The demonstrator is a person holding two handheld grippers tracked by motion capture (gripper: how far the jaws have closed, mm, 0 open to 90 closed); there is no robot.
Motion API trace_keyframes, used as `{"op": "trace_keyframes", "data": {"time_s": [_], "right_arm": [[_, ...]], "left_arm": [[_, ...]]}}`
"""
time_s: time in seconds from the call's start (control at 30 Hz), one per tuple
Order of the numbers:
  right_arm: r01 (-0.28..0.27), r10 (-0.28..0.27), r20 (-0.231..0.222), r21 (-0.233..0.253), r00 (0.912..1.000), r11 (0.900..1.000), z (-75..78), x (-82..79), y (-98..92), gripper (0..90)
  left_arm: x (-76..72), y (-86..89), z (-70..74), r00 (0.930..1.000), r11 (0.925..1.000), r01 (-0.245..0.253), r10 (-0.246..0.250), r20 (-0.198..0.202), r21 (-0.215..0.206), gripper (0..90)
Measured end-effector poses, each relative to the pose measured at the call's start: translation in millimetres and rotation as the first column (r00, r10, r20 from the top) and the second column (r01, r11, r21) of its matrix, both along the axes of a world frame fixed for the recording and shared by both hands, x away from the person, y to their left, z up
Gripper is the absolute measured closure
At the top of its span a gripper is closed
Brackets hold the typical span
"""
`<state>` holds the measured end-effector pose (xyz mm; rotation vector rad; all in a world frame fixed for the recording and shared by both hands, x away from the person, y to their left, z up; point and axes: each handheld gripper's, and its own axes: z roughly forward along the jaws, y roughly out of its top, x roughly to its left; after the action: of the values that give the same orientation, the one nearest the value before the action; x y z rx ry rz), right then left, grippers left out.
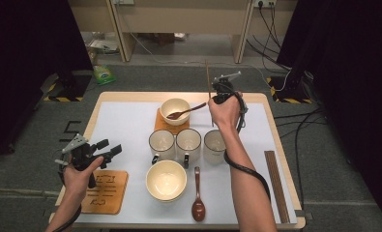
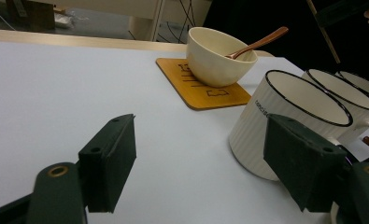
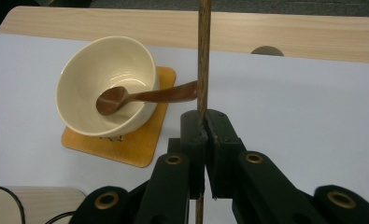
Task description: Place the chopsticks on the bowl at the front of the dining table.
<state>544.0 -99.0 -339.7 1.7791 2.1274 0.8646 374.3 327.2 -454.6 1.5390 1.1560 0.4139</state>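
R tool [image 3: 203, 122] clenched on chopstick [image 3: 203, 51], long axis upright w/ tip pointing up, near bowl [image 3: 105, 84] w/ spoon [image 3: 145, 97]; L tool [image 2: 201, 163] released over worktop [image 2: 56, 93].

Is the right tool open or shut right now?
Shut. The right tool has its jaws pressed together on a thin wooden chopstick, which stands upright beside the far bowl.

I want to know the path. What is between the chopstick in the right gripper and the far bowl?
In the right gripper view, the spoon handle reaches from the bowl toward the chopstick.
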Motion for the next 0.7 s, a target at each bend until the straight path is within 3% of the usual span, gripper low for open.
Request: {"op": "trace_keyframes", "data": {"time_s": [0.7], "right_arm": [[-0.029, 0.029, 0.009, 0.005, 0.9995, 1.0, -4.3, 1.1, 11.4, 86.2]], "left_arm": [[0.5, 0.2, 0.6, 1.0, 1.0, 0.0, 0.0, 0.001, -0.001, 24.8]]}}
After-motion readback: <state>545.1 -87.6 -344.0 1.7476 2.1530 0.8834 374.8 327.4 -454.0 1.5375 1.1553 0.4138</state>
